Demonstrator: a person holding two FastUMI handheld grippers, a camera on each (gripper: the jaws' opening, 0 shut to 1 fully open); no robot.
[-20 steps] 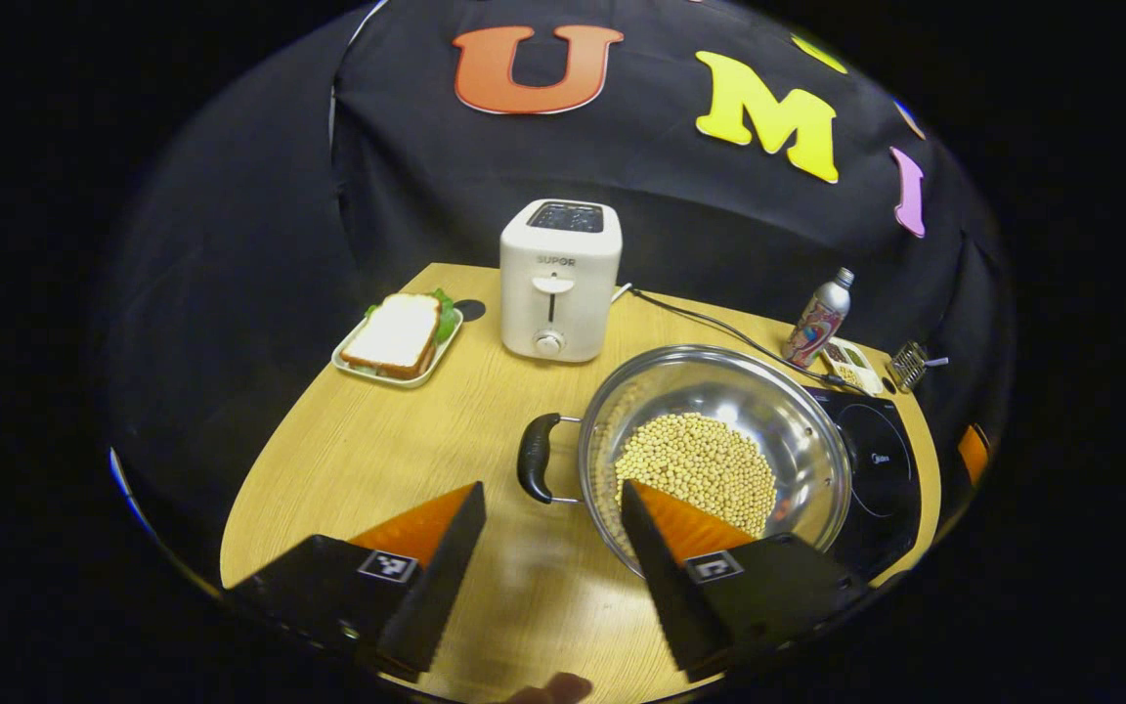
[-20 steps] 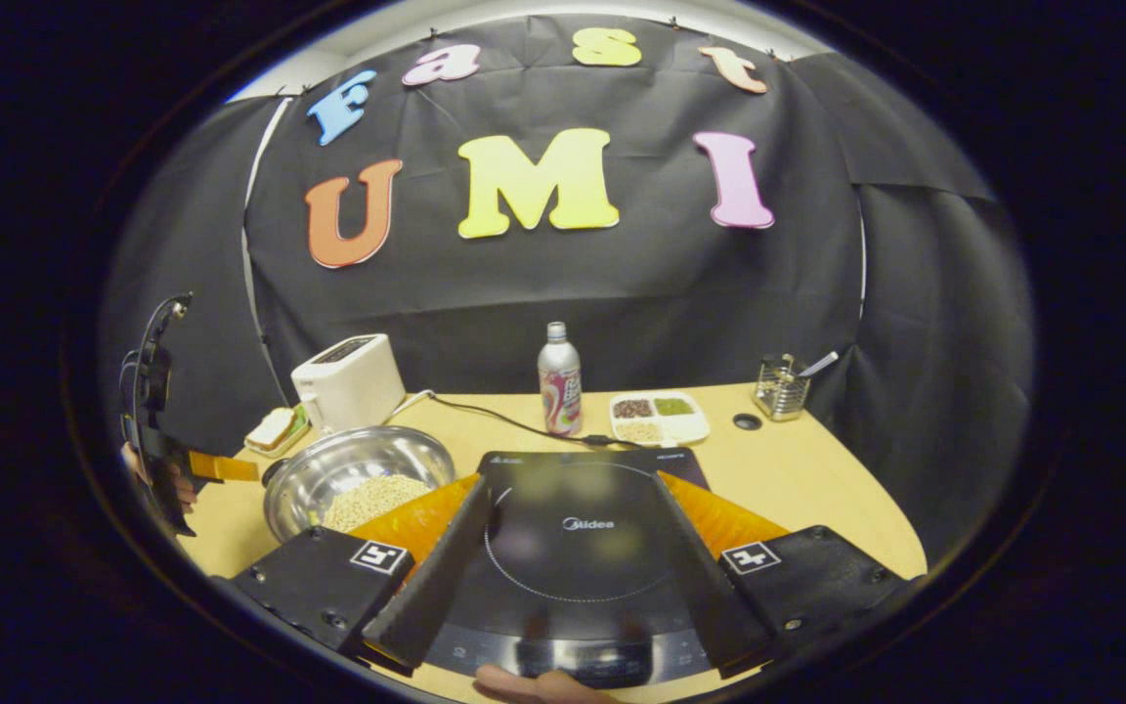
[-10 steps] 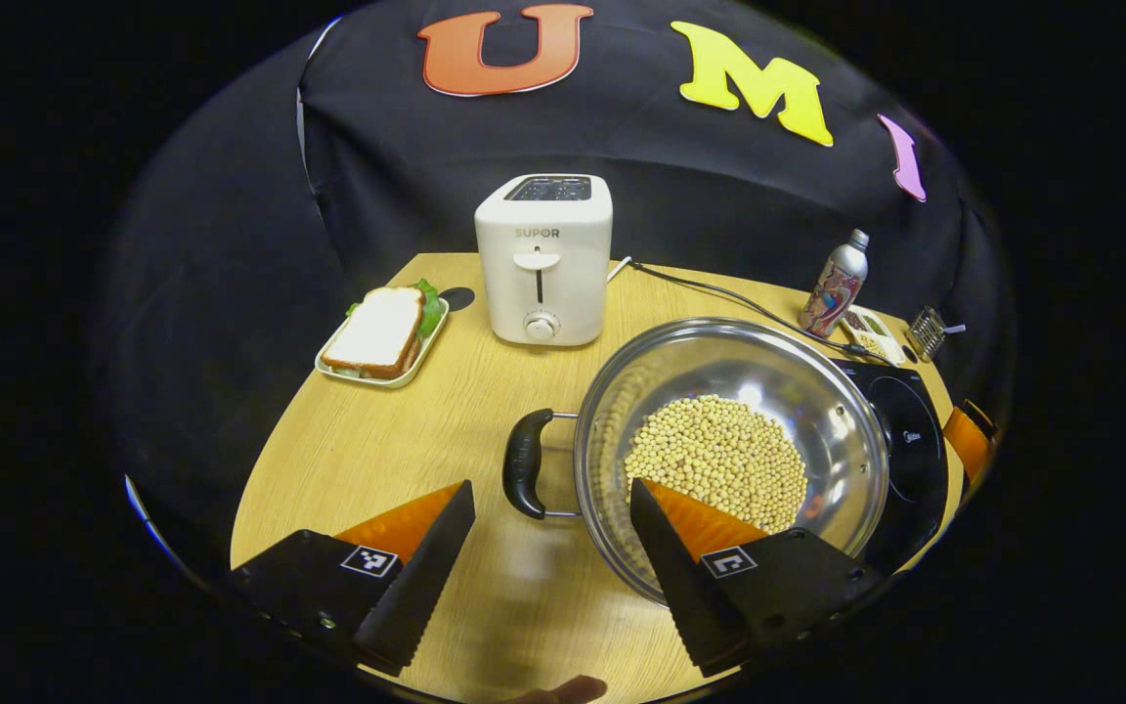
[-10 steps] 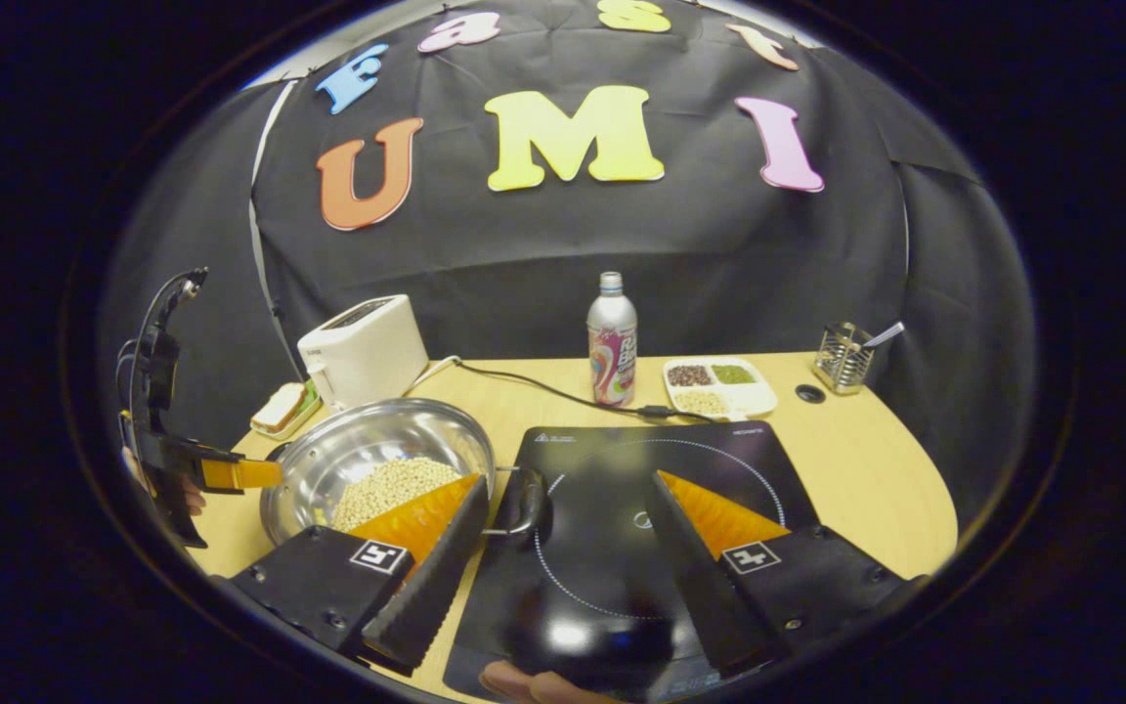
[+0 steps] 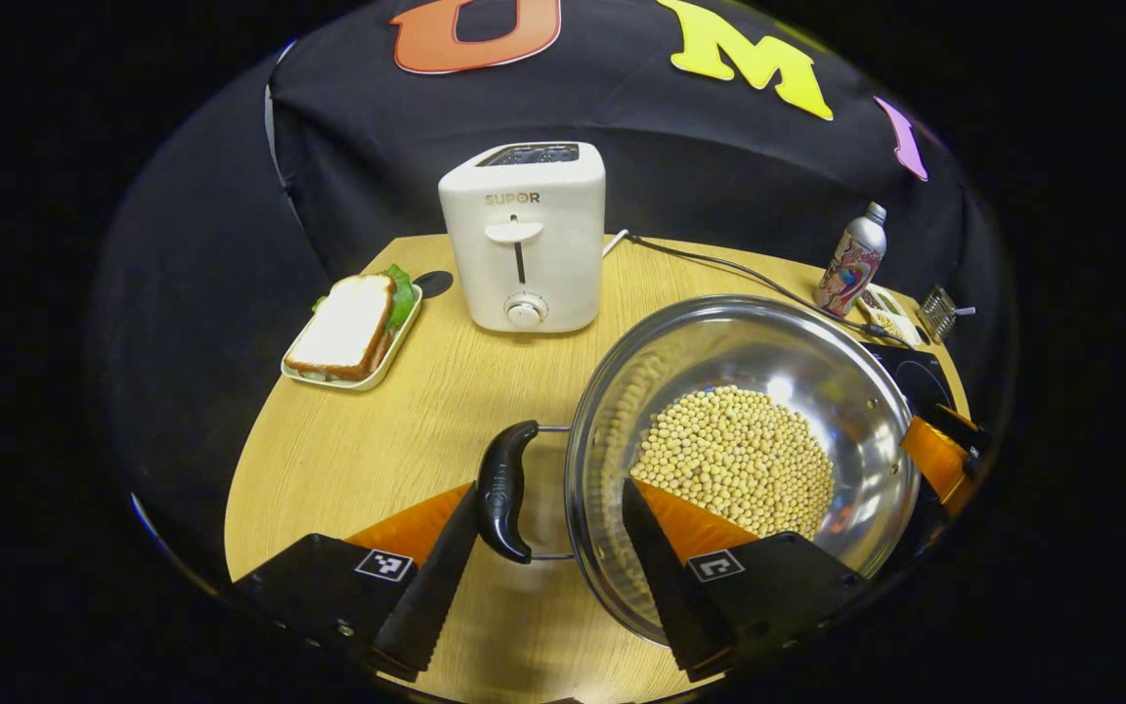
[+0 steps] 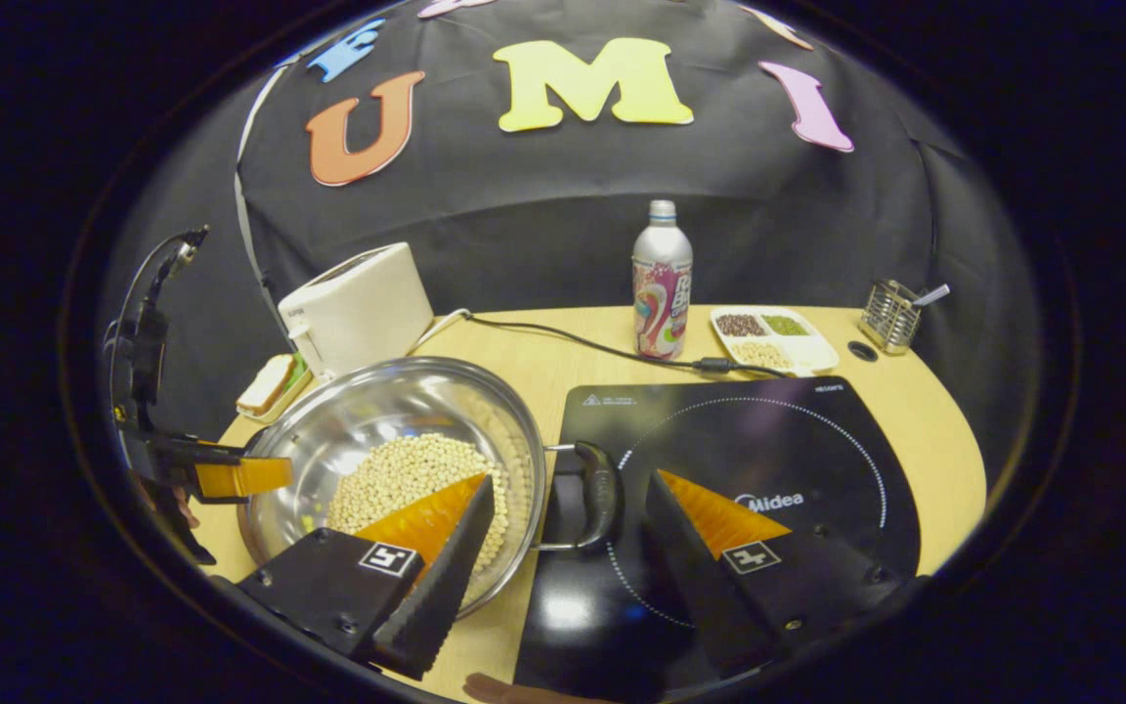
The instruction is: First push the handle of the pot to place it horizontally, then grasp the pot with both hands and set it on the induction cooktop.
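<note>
In the left gripper view, the left gripper stands wide open at the bottom of the frame, its two fingers straddling the near handle of the pot. The left finger lies just beside the handle's lower end; whether it touches cannot be told. The right finger overlaps the pot's rim and holds nothing. The one steel pot, with a heap of pale beans inside, sits right of centre on the wooden table. Upper centre stands one white toaster; left of it, one sandwich rests on a small tray. At the upper right are one bottle, a dish of grains and a wire holder. A sliver of the induction cooktop shows behind the pot, and the tip of the right gripper sits at the pot's far rim.

In the right gripper view, the right gripper is likewise spread open at the bottom, the pot's other handle between its fingers with clear space on both sides. The pot sits lower left on the table, its handle reaching over the edge of the one black induction cooktop at lower right. The left gripper shows at the far left, at the pot's rim. Behind stand the toaster, the bottle, the three-part grain dish and the wire holder.
</note>
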